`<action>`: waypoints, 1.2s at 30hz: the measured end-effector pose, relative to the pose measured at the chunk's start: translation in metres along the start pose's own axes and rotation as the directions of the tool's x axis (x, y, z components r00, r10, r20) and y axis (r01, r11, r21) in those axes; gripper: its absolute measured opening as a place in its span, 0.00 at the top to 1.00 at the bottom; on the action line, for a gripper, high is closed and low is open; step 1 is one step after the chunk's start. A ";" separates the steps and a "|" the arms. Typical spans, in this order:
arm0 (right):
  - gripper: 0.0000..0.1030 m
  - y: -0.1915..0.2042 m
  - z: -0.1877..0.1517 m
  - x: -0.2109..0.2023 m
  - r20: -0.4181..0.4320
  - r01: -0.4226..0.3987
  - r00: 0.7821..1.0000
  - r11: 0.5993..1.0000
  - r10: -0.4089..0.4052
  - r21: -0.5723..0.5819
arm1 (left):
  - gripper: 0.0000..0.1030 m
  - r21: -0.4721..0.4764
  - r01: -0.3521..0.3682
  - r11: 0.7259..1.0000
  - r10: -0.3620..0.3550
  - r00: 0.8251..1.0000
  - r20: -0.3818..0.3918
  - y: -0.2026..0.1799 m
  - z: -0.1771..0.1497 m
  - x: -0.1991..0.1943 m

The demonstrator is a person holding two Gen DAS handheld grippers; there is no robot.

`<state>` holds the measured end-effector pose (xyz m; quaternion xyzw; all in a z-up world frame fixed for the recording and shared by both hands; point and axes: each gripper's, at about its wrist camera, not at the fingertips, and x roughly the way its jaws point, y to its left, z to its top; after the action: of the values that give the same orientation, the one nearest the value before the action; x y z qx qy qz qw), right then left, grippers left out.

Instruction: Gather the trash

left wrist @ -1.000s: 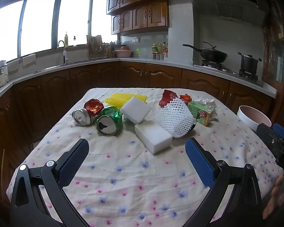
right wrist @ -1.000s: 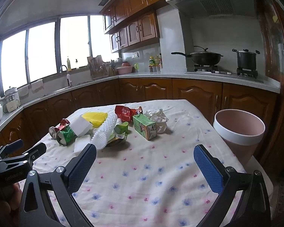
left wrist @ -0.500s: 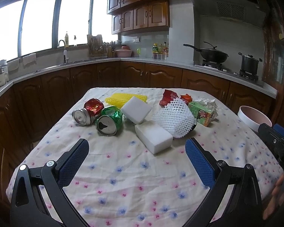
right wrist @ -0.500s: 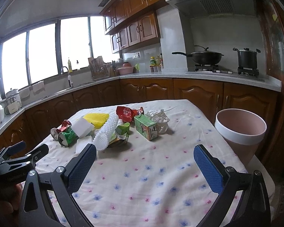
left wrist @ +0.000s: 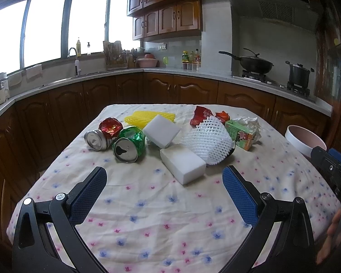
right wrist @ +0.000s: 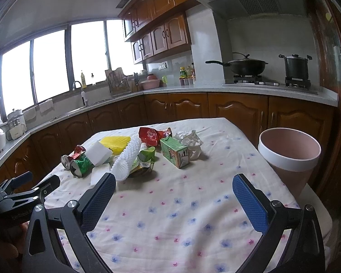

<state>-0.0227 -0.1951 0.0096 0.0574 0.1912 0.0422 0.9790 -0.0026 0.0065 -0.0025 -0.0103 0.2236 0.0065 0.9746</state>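
Trash (left wrist: 170, 136) heaped mid-table; bin (right wrist: 288, 150) at edge (both grippers wide).

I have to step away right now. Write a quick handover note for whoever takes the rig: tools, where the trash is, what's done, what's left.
Left tool: open, empty, hovering over the near tablecloth.
Right tool: open, empty, beside the pink bin.
Trash, all on the table in one cluster: red can, green can, two white sponges, yellow foam net, white foam net, red wrapper, green carton, crumpled paper.
Done: nothing visible in the bin, though its bottom is hidden.
Left: pick up every piece and drop it into the bin at the table's right edge.
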 end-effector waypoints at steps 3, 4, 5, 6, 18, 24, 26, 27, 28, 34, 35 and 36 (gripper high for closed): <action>0.00 -0.001 -0.001 0.000 -0.002 0.000 1.000 1.000 0.000 0.003 | 0.00 0.001 0.002 1.000 -0.002 1.000 -0.002 -0.001 0.000 0.001; 0.00 -0.003 -0.001 0.000 -0.004 -0.003 1.000 1.000 0.003 0.007 | 0.00 0.001 0.003 1.000 -0.003 1.000 -0.003 -0.001 0.000 0.002; 0.00 -0.005 -0.001 0.000 -0.006 -0.004 1.000 1.000 0.004 0.010 | 0.00 0.000 0.003 1.000 -0.003 1.000 -0.003 -0.001 0.000 0.002; 0.00 -0.005 -0.001 0.000 -0.008 -0.003 1.000 1.000 0.003 0.011 | 0.00 0.000 0.005 1.000 -0.005 1.000 -0.005 -0.001 0.000 0.003; 0.00 -0.011 0.001 0.006 -0.023 -0.015 1.000 1.000 0.016 0.028 | 0.00 0.002 0.058 0.998 -0.057 0.997 -0.042 -0.007 0.001 0.015; 0.00 -0.016 0.007 0.013 -0.040 -0.033 0.999 0.999 0.035 0.039 | 0.00 -0.005 0.094 0.996 -0.094 0.992 -0.078 -0.011 0.007 0.026; 0.00 -0.018 0.012 0.017 -0.048 -0.042 0.998 0.998 0.044 0.041 | 0.00 0.001 0.109 0.994 -0.109 0.990 -0.087 -0.015 0.013 0.030; 0.00 -0.019 0.015 0.019 -0.054 -0.045 0.997 0.998 0.047 0.043 | 0.00 0.004 0.114 0.993 -0.114 0.989 -0.093 -0.018 0.016 0.033; 0.00 -0.021 0.018 0.023 -0.059 -0.047 0.997 0.998 0.050 0.046 | 0.00 0.010 0.120 0.993 -0.119 0.988 -0.100 -0.021 0.019 0.037; 0.00 -0.042 0.039 0.056 -0.133 -0.080 0.986 0.989 0.097 0.122 | 0.00 0.016 0.158 0.987 -0.154 0.979 -0.137 -0.036 0.040 0.063; 0.00 -0.045 0.042 0.061 -0.138 -0.083 0.985 0.988 0.102 0.133 | 0.00 0.017 0.165 0.986 -0.161 0.977 -0.142 -0.039 0.044 0.068; 0.00 -0.048 0.046 0.065 -0.140 -0.088 0.984 0.986 0.108 0.140 | 0.00 0.020 0.167 0.986 -0.162 0.976 -0.148 -0.042 0.048 0.072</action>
<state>0.0577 -0.2402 0.0215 0.1289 0.2623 0.0817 0.9528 0.0841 -0.0340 0.0097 -0.0132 0.2925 -0.0786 0.9529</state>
